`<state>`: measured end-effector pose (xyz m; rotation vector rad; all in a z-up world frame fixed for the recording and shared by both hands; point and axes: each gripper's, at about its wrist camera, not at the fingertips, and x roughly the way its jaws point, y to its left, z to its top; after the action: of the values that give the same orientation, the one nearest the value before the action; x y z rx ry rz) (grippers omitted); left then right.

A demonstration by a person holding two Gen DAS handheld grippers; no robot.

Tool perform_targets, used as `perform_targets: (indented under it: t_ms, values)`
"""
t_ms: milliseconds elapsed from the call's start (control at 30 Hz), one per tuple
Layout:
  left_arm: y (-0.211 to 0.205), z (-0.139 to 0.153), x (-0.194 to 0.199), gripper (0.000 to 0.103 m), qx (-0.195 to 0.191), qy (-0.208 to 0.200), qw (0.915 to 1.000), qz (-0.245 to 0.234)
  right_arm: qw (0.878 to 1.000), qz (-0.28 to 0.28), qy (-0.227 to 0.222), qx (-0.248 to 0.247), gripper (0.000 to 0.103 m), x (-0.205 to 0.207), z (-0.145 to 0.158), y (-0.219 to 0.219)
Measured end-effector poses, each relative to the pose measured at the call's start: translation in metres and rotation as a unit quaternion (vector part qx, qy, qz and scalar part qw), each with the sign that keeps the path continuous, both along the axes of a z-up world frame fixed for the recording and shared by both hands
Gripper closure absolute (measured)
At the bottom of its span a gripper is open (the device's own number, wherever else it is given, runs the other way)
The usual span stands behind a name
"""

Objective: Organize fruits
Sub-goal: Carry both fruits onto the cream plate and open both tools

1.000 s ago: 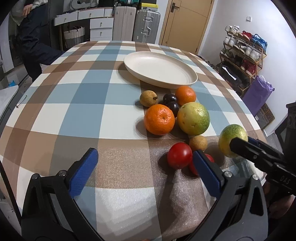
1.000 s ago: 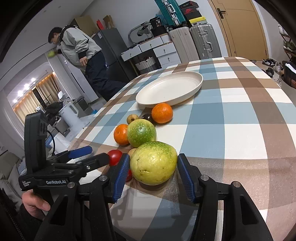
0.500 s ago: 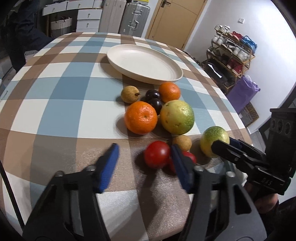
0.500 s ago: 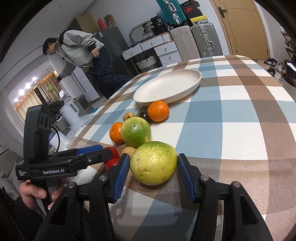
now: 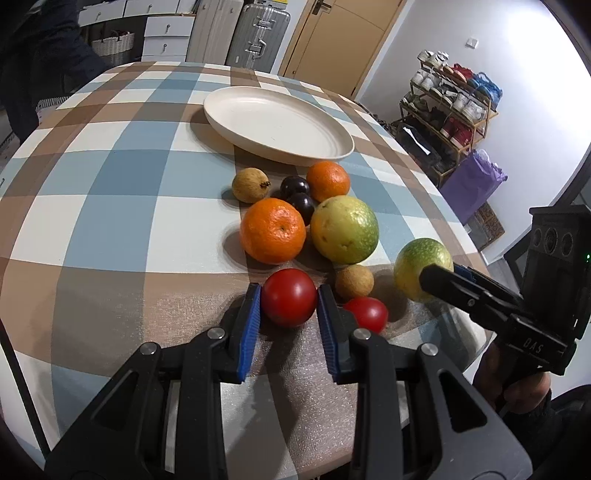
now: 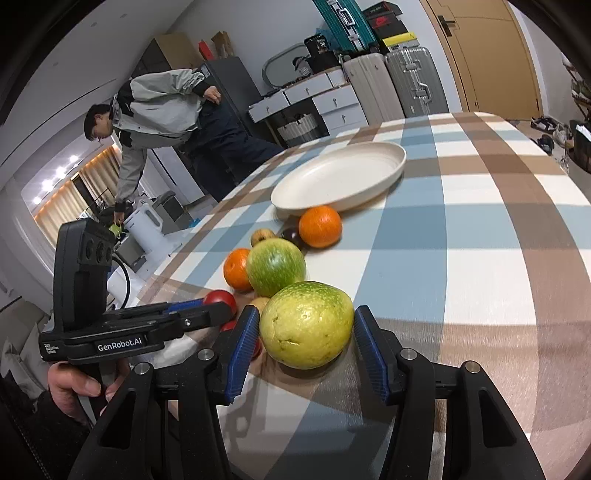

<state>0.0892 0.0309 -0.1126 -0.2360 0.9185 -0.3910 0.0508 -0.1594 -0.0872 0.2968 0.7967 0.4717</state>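
Note:
A pile of fruit lies on the checked tablecloth in front of a cream oval plate, which also shows in the right wrist view. My left gripper is shut on a red tomato, which rests on the table. My right gripper is shut on a yellow-green guava, also seen from the left wrist view. Near them lie a second tomato, a large orange, a second guava, a small orange, two dark plums and two small brown fruits.
The table's front and right edges are close to both grippers. A person bends over by the far left of the room. Suitcases and drawers stand behind the table, and a shoe rack stands at the right.
My left gripper moved forward and right and its jaws closed from wide open onto the red tomato. My right gripper kept its hold on the guava and shifted slightly.

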Motion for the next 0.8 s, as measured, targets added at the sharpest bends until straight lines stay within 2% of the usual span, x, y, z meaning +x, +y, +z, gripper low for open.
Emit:
perform_targets:
  t_ms: [233, 400, 567, 800]
  values:
    - [0.013, 0.026, 0.003, 0.076, -0.020, -0.015, 0.9997, -0.003, 1.000, 0.001, -0.015, 0.006, 0.049, 0.017, 0.014, -0.002]
    - [0.021, 0.050, 0.022, 0.076, -0.029, -0.028, 0.9992, -0.005, 1.000, 0.004, -0.019, 0.020, 0.049, 0.040, 0.026, -0.006]
    - [0.023, 0.072, 0.064, 0.076, -0.022, -0.036, 0.9991, -0.008, 0.999, 0.011, -0.030, 0.019, 0.049, 0.072, 0.044, -0.007]
    - [0.010, 0.095, 0.137, 0.076, 0.003, -0.047, 0.9986, -0.023, 0.999, 0.024, -0.046, -0.013, 0.049, 0.131, 0.066, -0.005]
